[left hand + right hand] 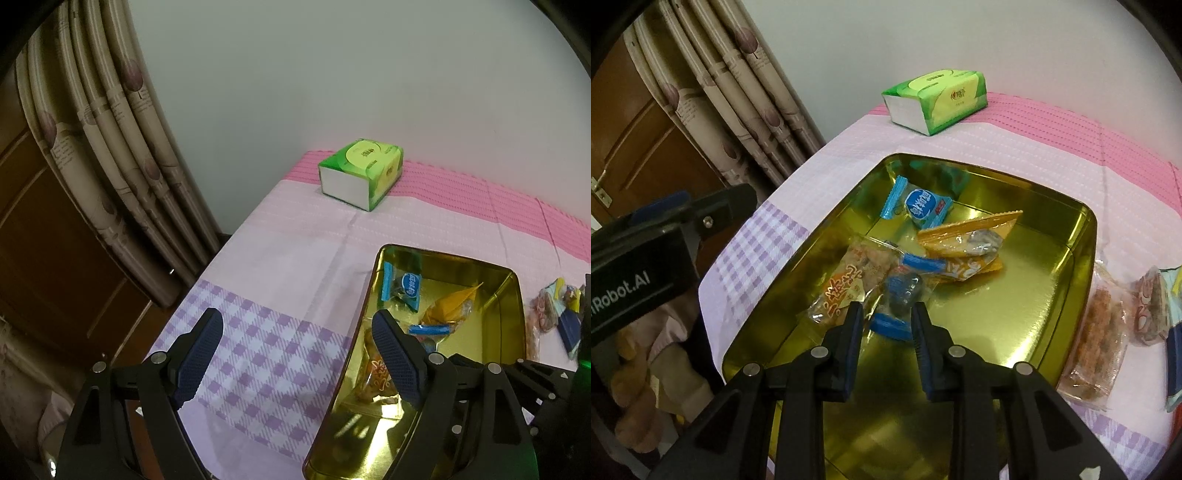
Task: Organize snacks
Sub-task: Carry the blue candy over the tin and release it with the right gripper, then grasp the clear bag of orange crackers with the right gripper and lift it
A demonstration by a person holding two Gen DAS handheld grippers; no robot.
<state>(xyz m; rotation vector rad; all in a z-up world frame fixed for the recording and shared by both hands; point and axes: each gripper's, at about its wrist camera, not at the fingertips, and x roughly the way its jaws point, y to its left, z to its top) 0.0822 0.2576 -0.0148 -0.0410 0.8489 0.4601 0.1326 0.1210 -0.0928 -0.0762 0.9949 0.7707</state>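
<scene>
The right gripper [886, 325] hangs over the tin [1086, 236], its fingers apart around a blue-ended candy [899, 295], seemingly to drop it among the snacks gathered there, while the left gripper [295, 354] waits wide open and empty beside the tin, more snacks [1104, 332] lying outside.

The tabletop [1015, 147] wears a pink and purple checked cloth. On it sit a green tissue pack [936, 99] at the far end, a gold tin [1086, 258] in the middle, and loose snack packets [1097, 343] just beside the tin.
</scene>
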